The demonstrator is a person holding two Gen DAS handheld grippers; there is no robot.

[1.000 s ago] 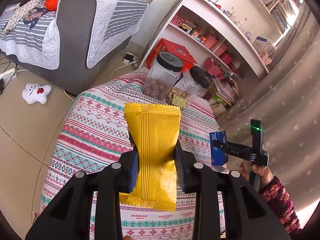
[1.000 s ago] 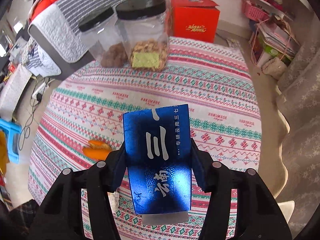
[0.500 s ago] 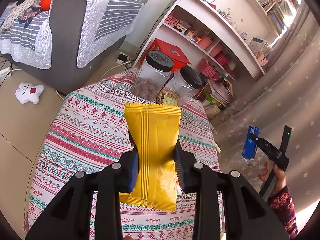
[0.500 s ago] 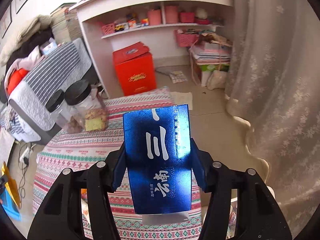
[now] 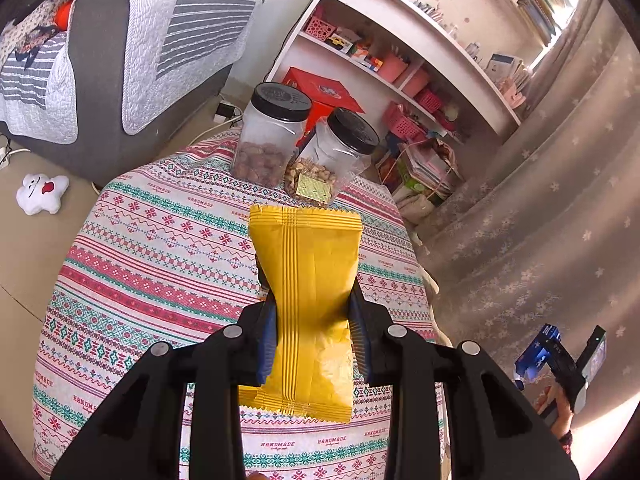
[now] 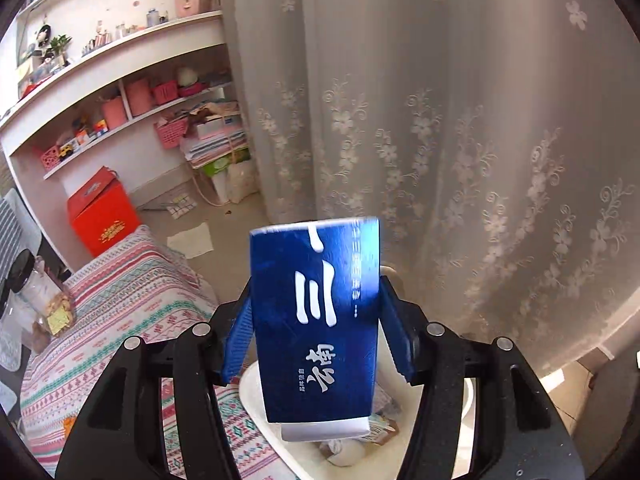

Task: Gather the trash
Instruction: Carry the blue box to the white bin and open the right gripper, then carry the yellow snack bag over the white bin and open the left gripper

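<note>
Left wrist view: our left gripper (image 5: 312, 316) has its fingers clamped on the yellow wrapper (image 5: 308, 300), held above the desk (image 5: 152, 248).

Right wrist view: right gripper (image 6: 316, 320) is over the white bin (image 6: 252, 392), fingers opening, pads apart from the blue box (image 6: 316, 320) between them. We judge this the drop step; next the yellow wrapper needs carrying to the bin.

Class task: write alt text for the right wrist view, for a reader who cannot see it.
The right tool is opening its jaws around a blue box with white lettering, above a white bin holding scraps. Behind hangs a flowered curtain, with cluttered shelves at left.
</note>
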